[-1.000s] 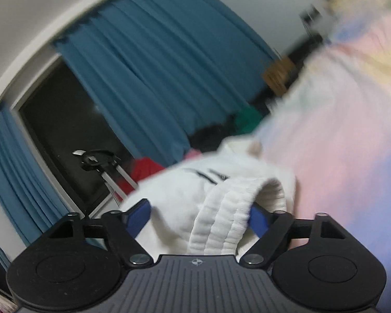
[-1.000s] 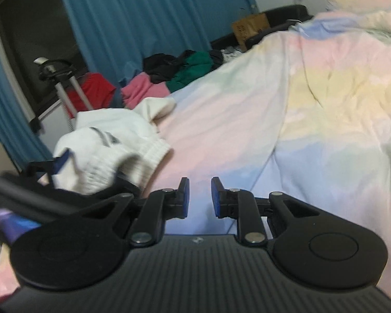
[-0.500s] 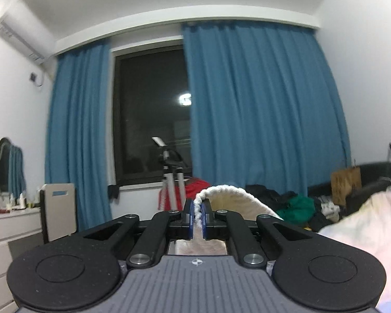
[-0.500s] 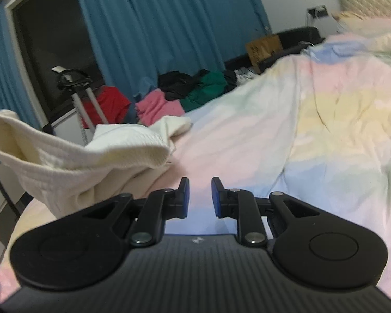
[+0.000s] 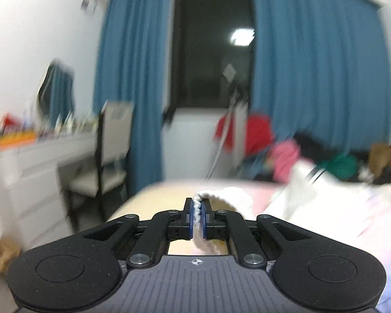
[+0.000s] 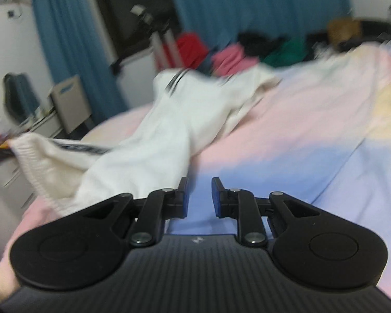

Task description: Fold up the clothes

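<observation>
My left gripper is shut on the ribbed hem of a white garment, which trails off to the right over the bed. In the right wrist view the same white garment, with dark stripes, is stretched from the bed's far side toward the lower left, its ribbed edge lifted at the left. My right gripper hangs above the pastel bedspread, just right of the cloth. Its jaws are opening, a small gap wide, with nothing between them.
A pile of red, pink, green and black clothes lies beyond the bed under blue curtains. A white dresser and a chair stand left of the bed. A tripod stands by the dark window.
The left gripper closed on the garment's ribbed hem, lifted it and swung it left. The garment is now drawn out long across the bed. The right gripper's gap widened slightly.
</observation>
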{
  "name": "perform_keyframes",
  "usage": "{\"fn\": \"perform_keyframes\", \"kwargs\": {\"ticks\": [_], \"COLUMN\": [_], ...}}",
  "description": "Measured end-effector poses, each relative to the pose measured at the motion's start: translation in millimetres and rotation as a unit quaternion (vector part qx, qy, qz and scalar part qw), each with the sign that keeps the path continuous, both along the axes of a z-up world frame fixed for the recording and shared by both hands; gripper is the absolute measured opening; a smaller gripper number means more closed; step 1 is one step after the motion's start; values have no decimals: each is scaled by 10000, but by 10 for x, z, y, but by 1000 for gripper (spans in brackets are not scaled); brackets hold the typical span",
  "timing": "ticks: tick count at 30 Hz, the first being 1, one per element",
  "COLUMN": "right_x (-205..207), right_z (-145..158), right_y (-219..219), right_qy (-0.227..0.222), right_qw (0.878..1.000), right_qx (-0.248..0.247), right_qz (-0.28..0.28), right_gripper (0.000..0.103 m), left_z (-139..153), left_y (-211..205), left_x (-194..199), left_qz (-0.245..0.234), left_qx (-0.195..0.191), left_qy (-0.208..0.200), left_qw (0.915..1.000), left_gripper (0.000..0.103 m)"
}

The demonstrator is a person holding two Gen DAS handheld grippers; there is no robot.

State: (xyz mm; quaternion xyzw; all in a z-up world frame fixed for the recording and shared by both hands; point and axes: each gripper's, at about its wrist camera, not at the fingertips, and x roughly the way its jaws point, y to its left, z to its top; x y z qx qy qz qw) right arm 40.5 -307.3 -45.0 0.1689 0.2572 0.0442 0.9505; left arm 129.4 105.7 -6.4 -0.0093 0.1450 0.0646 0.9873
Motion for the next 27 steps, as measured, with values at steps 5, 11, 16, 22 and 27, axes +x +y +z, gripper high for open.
{"fn": "perform_keyframes", "kwargs": {"ticks": [5,11,16,22,27], "right_x": [136,297,388,446,115], "right_z": [-168,-366,-437,-265,256], "right_y": [437,766,848,876,730], "right_qy": [423,567,394,82,-893], "right_qw": [9948,9886,9876,9895,9873], "right_qx": [-487,-862,-1071,-1275,-1303], "right_qz": [783,1096,1079,673,161], "right_gripper": [47,53,53,20,14], "left_z": [-133,-201,-345,-367,-262], "left_y": [357,240,167,77,-45], "left_x": [107,337,438,316,152], "left_qz": [130,36,-101,-457,-696], "left_qx": [-62,104,487,1338,1489], "left_qy": [186,707,1328,1403,974], "left_qw": [9997,9974,9899,9800,9816], "left_gripper": [12,24,40,55,63]}}
